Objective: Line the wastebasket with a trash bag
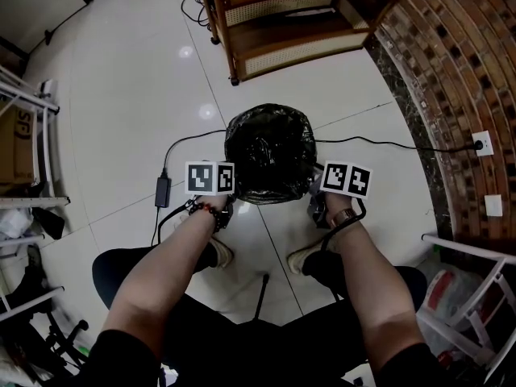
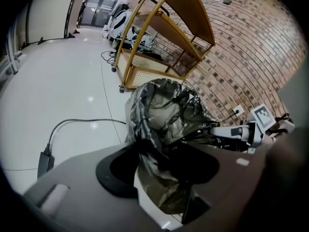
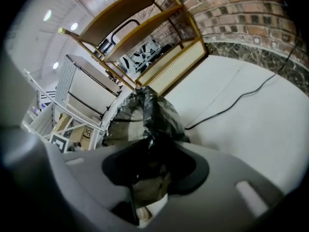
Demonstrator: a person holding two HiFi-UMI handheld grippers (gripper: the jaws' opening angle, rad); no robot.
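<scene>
The wastebasket stands on the floor between my feet, fully wrapped in a crinkled black trash bag (image 1: 268, 153). My left gripper (image 1: 223, 206) is at the bag's near-left lower edge and my right gripper (image 1: 317, 200) at its near-right lower edge. In the left gripper view a fold of the trash bag (image 2: 169, 105) runs down into the left gripper (image 2: 161, 153), whose jaws stand apart around it. In the right gripper view a bunch of the trash bag (image 3: 154, 112) likewise hangs inside the right gripper (image 3: 149, 170), with a gap between the pads. The basket's own wall is hidden under the film.
A wooden shelf unit (image 1: 282, 22) stands just behind the basket. A brick wall (image 1: 459, 71) with a socket (image 1: 481, 143) curves along the right. A black cable (image 1: 379, 142) and a power adapter (image 1: 162, 188) lie on the tiles. Metal racks (image 1: 32, 135) flank the left.
</scene>
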